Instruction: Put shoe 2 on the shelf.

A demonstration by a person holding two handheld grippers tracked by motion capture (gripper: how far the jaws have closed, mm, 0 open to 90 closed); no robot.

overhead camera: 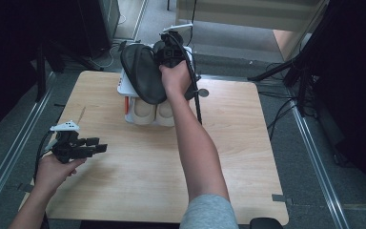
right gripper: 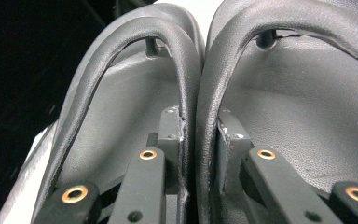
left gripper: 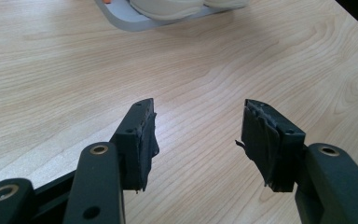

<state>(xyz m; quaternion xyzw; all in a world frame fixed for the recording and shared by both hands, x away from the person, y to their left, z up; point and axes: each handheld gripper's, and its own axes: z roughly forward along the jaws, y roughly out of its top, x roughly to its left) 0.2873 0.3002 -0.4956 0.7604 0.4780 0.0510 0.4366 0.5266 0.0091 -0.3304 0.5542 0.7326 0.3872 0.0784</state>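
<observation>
A pair of black slippers (overhead camera: 140,71) hangs over the back of the table, soles together and tilted on edge. My right gripper (overhead camera: 166,53) holds them from the right. In the right gripper view its jaws (right gripper: 196,126) are shut on the two inner straps (right gripper: 189,65), pressed side by side between the pads. Just below the slippers stands a white shoe rack (overhead camera: 122,87) with a pair of beige shoes (overhead camera: 145,112) on its lower level. My left gripper (overhead camera: 97,145) hovers low over the table's left front, open with nothing between its fingers (left gripper: 198,135).
The wooden table (overhead camera: 138,176) has bare surface in front of the rack (left gripper: 121,21) and the beige shoes (left gripper: 168,7). A black cable (overhead camera: 198,102) trails down from the right gripper. Metal floor rails (overhead camera: 314,157) run along both sides, and dark stands and cables lie beyond the table.
</observation>
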